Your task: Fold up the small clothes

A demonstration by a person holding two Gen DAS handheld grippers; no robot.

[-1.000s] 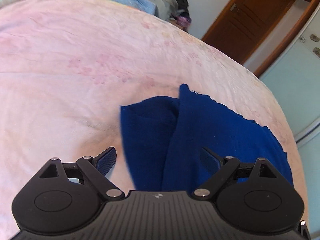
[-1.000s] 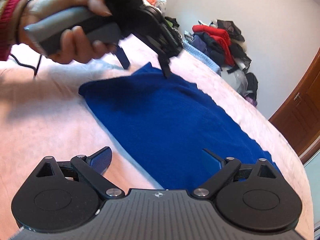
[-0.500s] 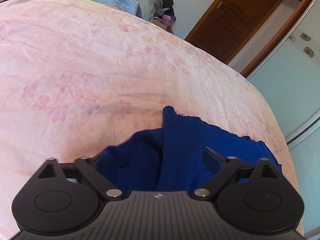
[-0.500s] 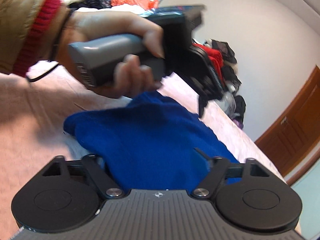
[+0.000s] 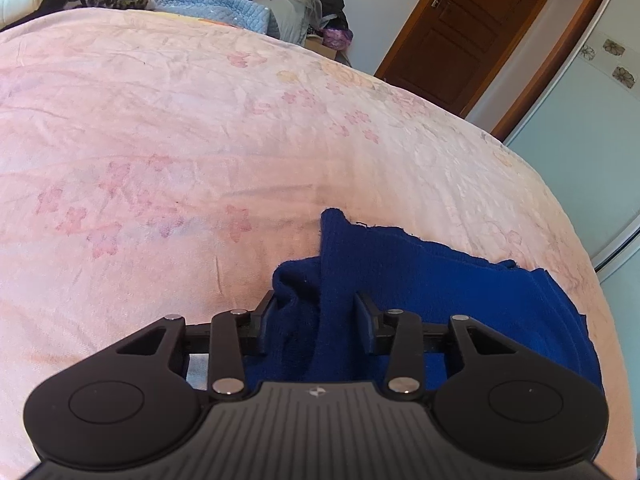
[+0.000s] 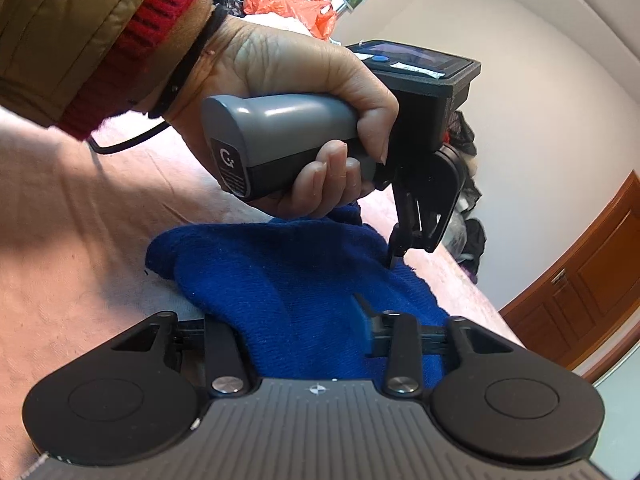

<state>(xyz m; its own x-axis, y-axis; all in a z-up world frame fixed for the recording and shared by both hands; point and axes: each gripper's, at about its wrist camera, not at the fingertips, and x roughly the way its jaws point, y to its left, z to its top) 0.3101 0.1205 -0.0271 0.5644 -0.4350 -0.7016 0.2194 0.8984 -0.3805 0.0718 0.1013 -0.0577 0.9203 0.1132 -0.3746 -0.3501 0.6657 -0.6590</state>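
Blue cloth (image 5: 420,276) bunched between both tools' fingers on the pink bedsheet (image 5: 200,140).

blue knit garment (image 5: 420,272): deep royal blue, plain, no pattern
bed sheet (image 5: 200,140): pale pink, printed with faded darker-pink blossoms
left gripper (image 5: 318,316): matte black body, silver pivot pins, blue pads on the fingers (image 5: 362,314)
right gripper (image 6: 296,326): black, ribbed dark-grey centre plate
handle of the left gripper (image 6: 276,144): grey over black
sleeve cuff (image 6: 128,44): red ribbed knit under a tan jacket
door (image 5: 460,28): reddish-brown wood
quilted blanket (image 5: 212,4): light blue
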